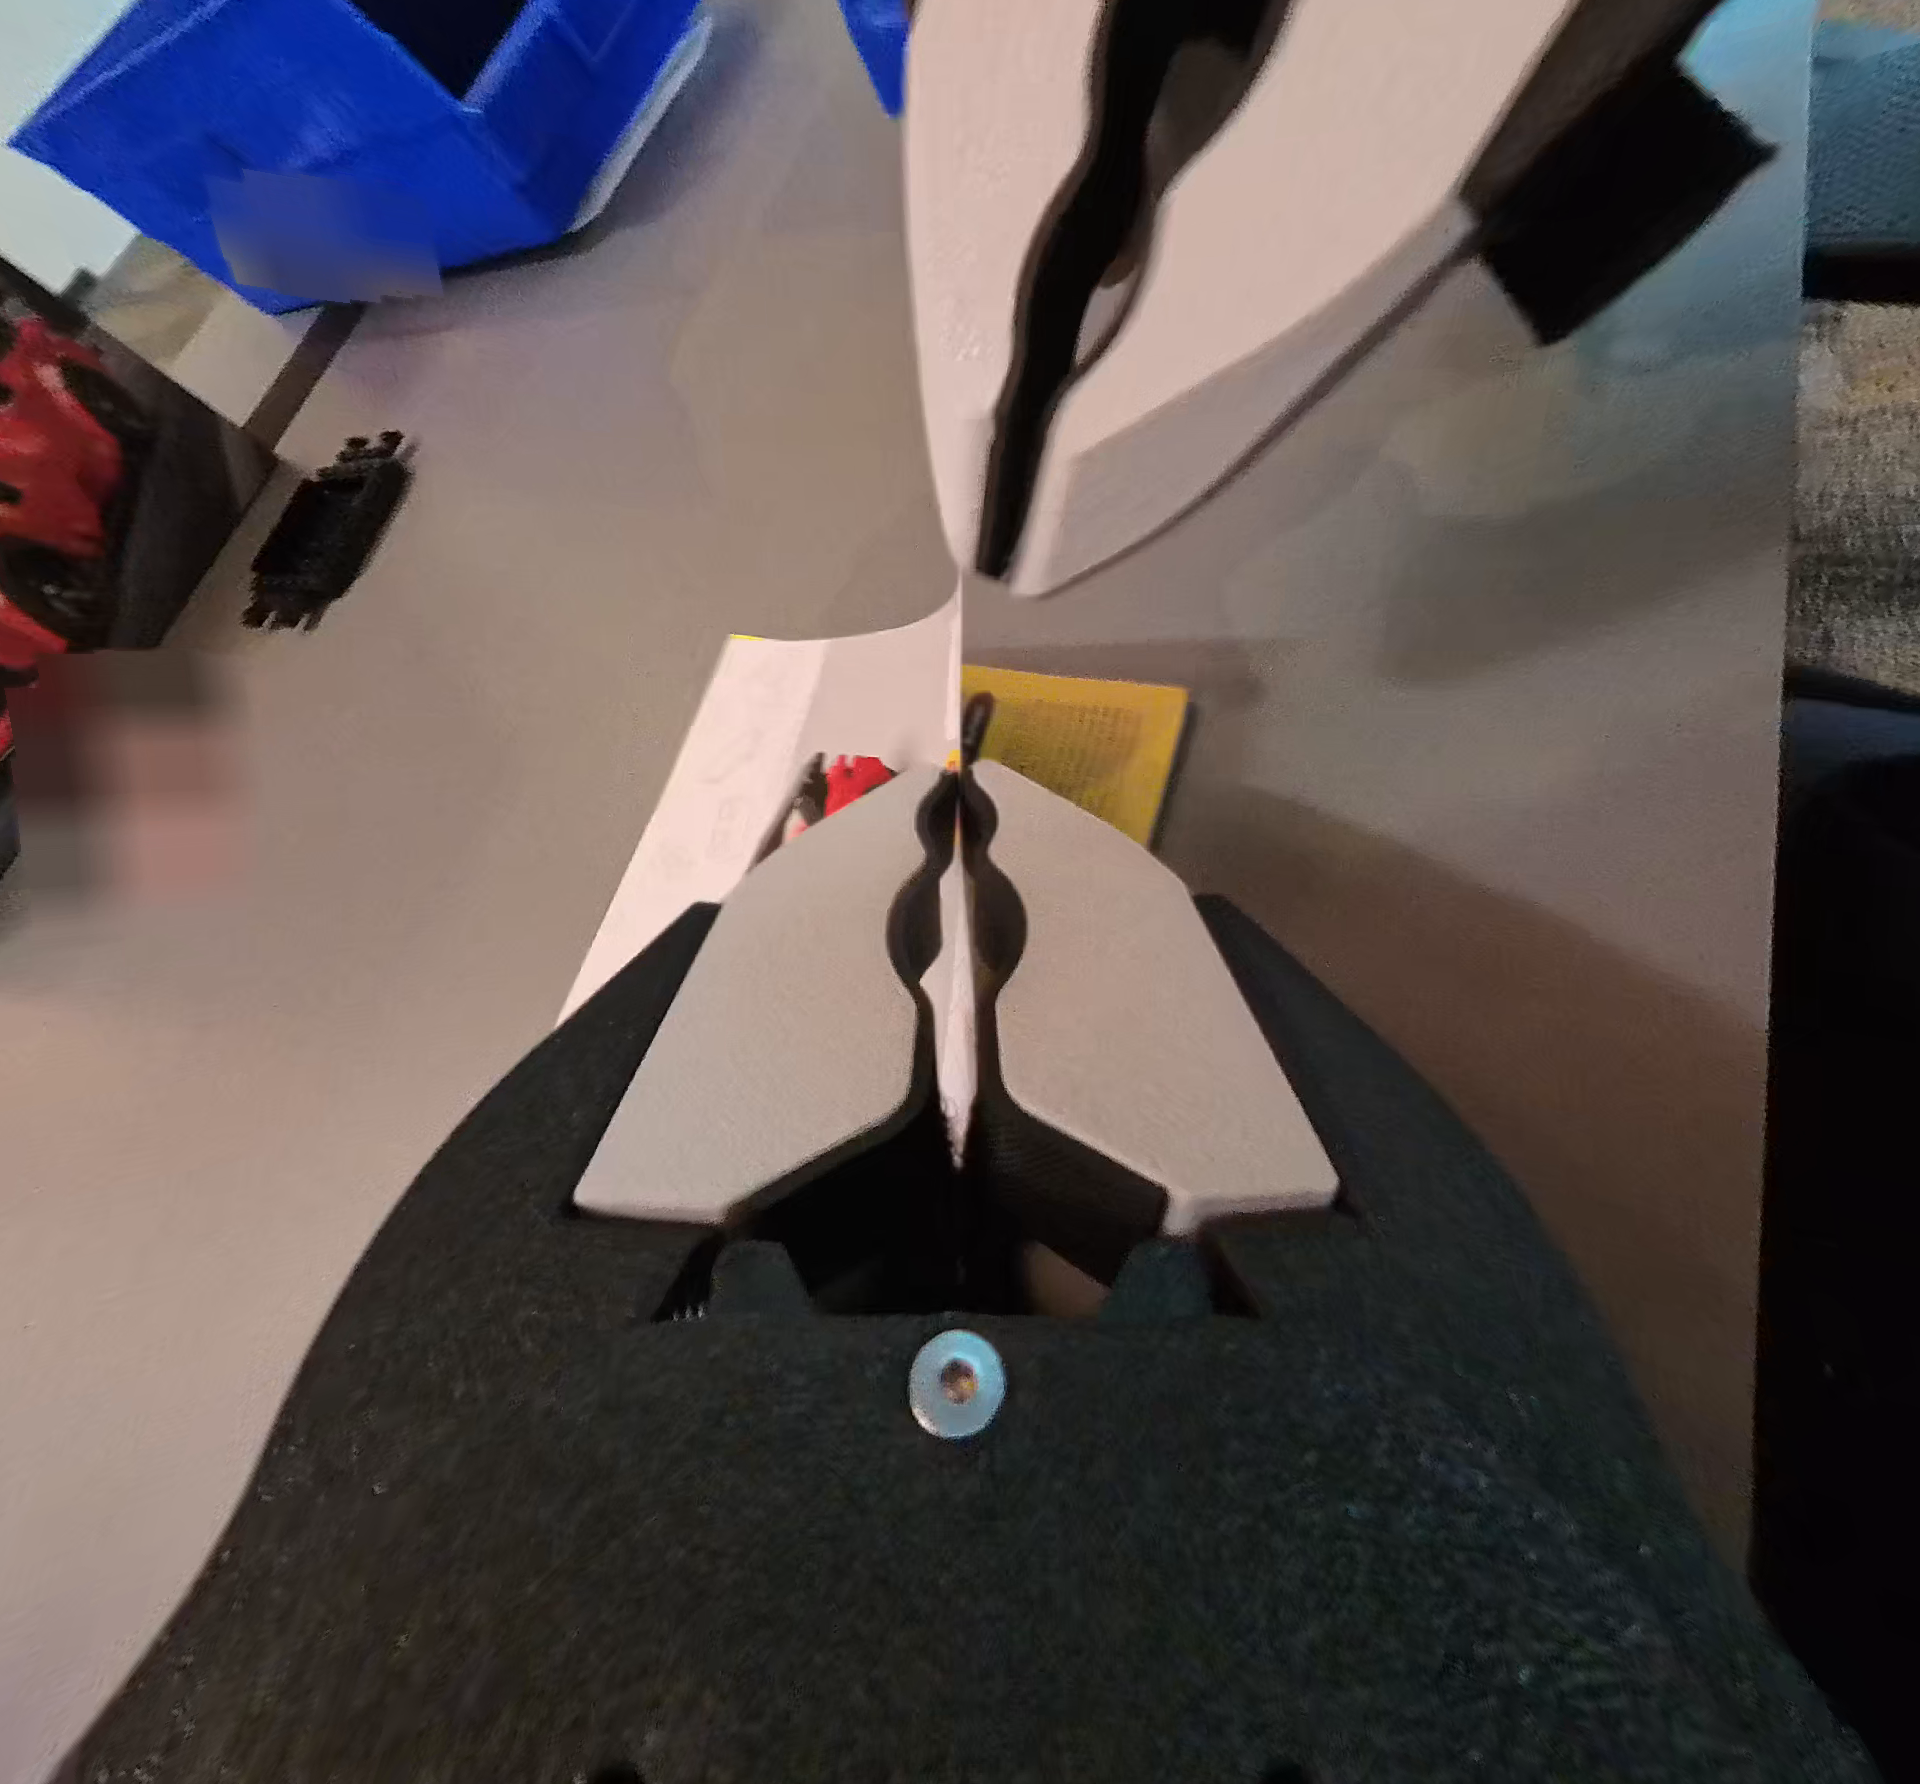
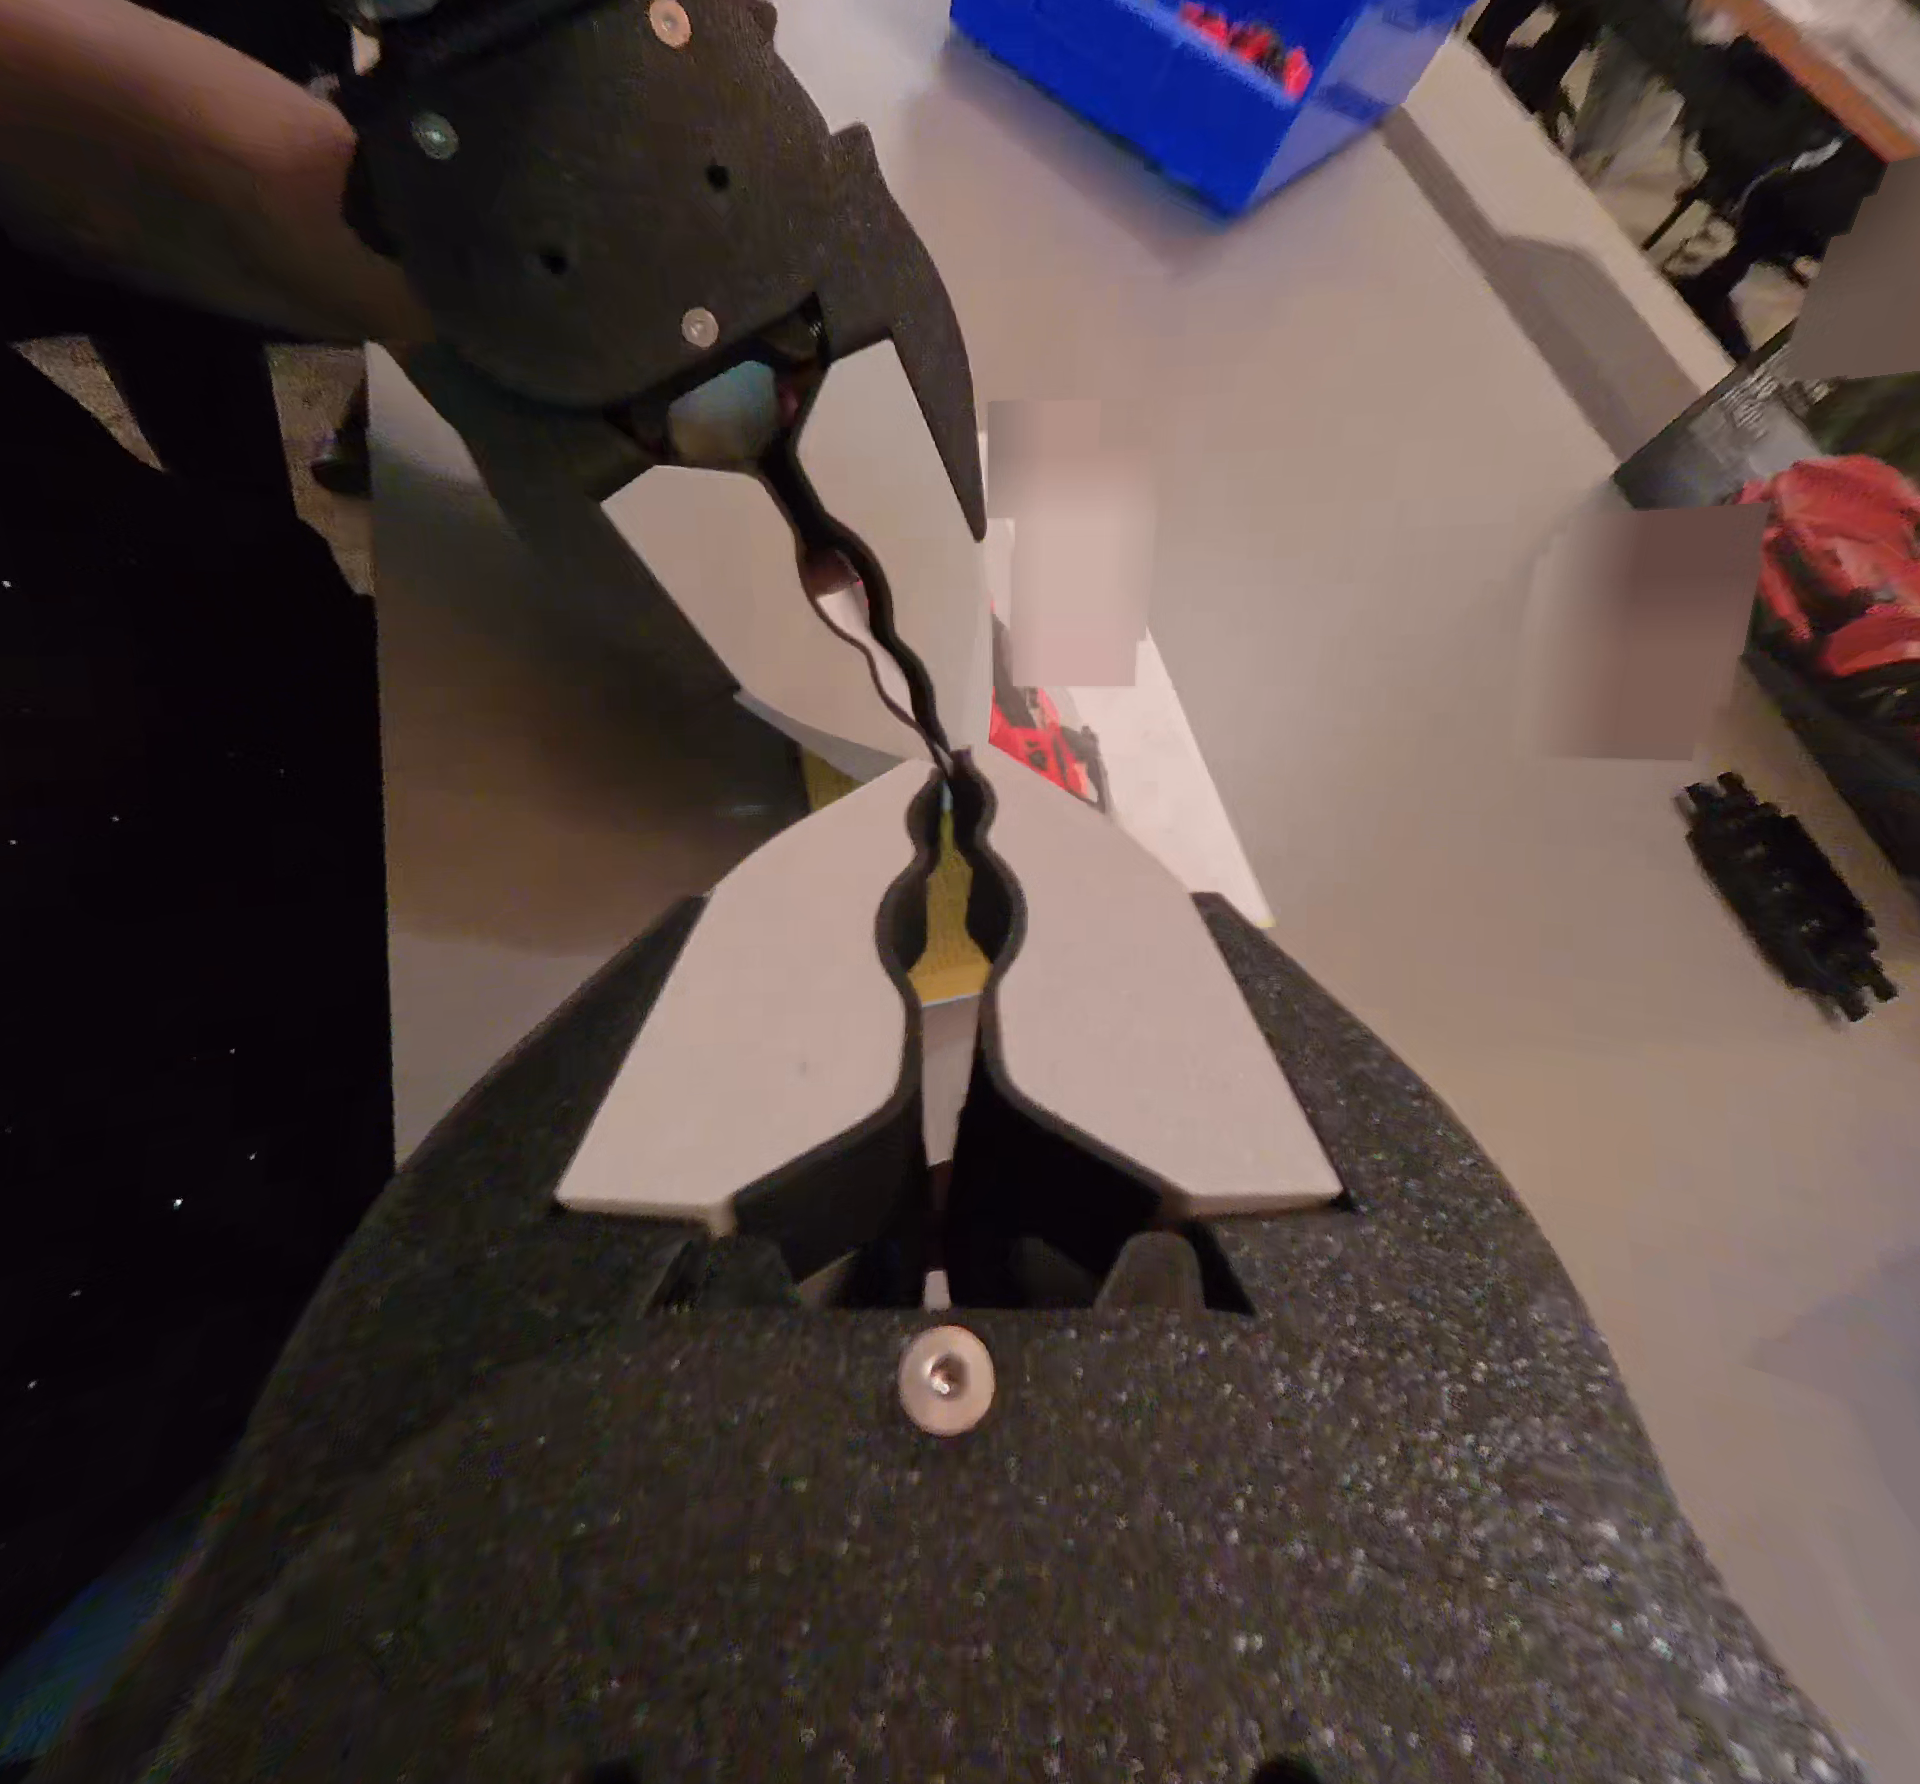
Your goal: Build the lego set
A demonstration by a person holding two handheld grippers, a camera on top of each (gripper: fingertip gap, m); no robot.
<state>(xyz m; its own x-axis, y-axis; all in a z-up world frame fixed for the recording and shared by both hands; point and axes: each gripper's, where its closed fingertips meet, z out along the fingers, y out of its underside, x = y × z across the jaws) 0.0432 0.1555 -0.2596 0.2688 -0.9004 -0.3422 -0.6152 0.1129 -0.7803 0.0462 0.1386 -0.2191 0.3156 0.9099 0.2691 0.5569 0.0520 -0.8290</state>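
Observation:
An open booklet lies on the grey table (image 1: 468, 903), with white pages (image 1: 717, 768), a red picture (image 1: 852, 784) and a yellow cover (image 1: 1081, 747). One white page (image 1: 894, 685) stands lifted, seen edge-on. My left gripper (image 1: 958, 778) is shut on that page's near edge. My right gripper (image 1: 987, 565) reaches in from above and pinches the page's top corner. In the right wrist view my right gripper (image 2: 951, 784) is shut, with the paper's white and yellow (image 2: 945, 945) showing between its fingers. The left gripper (image 2: 935, 747) meets it tip to tip, held by a hand (image 2: 156, 176).
Blue bins (image 1: 312, 103) (image 2: 1195, 20) stand at the table's far side, one holding red parts. A black brick piece (image 1: 327, 529) (image 2: 1787, 903) lies beside a dark box with a red item (image 1: 52, 477) (image 2: 1839, 571). The table's edge (image 1: 1782, 799) borders carpet. Across from one pair of fingers to the other is roughly 5 centimeters. Left tips and right tips are each some 35 centimeters from the black brick piece (image 2: 1787, 903). The left camera catches it too, in the left wrist view (image 1: 337, 516).

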